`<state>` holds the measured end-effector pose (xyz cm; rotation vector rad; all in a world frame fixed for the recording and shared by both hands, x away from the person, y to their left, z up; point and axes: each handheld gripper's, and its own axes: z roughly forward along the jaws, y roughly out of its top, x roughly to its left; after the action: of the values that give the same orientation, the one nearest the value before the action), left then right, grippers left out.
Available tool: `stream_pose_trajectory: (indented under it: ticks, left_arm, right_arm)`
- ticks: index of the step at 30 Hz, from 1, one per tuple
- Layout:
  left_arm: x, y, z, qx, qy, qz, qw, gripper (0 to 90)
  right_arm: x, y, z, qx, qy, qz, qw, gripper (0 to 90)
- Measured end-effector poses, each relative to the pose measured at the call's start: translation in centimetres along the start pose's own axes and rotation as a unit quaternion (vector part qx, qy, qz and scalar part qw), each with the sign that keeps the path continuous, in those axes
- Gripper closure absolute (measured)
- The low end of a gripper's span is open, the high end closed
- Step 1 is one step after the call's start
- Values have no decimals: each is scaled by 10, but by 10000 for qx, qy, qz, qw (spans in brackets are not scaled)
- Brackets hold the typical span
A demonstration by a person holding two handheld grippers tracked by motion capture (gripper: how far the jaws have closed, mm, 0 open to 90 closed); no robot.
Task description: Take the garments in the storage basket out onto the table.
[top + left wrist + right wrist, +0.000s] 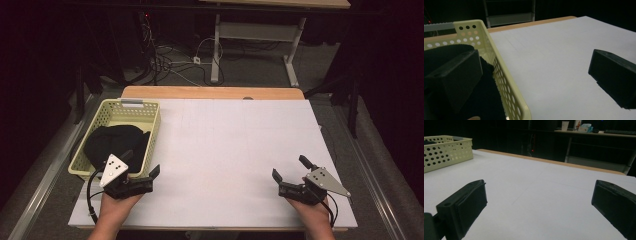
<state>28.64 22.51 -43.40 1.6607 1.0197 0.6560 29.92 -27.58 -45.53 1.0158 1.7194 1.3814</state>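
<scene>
A pale yellow perforated basket (107, 112) stands at the table's left side, with a black cloth (115, 142) bundled inside it. My left gripper (141, 166) rests at the basket's near right corner, jaws wide open; in the left gripper view its left jaw sits over the black cloth (484, 100) and the basket rim (499, 67) runs between the jaws. My right gripper (291, 169) lies low on the white table near the front right, open, with bare sheet between its jaws. The right gripper view has the basket (446, 152) far off at the left.
A white sheet (225, 150) covers the table, with a wooden strip (210, 92) along the far edge. Beyond it are desk legs and cables on the floor. A second desk (596, 135) with small items stands in the dark background.
</scene>
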Motion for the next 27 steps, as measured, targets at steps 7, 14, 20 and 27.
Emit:
stream_pose_trajectory:
  ticks: [7, 14, 20, 27]
  left_arm:
    - [-2, 0, 0, -32, -110, -146, 9998, 0]
    - [-3, 1, -2, -134, -259, -263, 9992, 0]
    - [1, 5, -3, 166, -233, -32, 9996, 0]
    - [17, 8, -10, 337, 20, -9, 9994, 0]
  right_arm:
    - [-1, -5, 1, 54, 91, 105, 9999, 4]
    - [0, -3, 1, 48, 103, 78, 9999, 11]
    - [2, -3, 4, 65, 84, 53, 9999, 11]
    - [2, -4, 4, 60, 85, 3, 9999, 11]
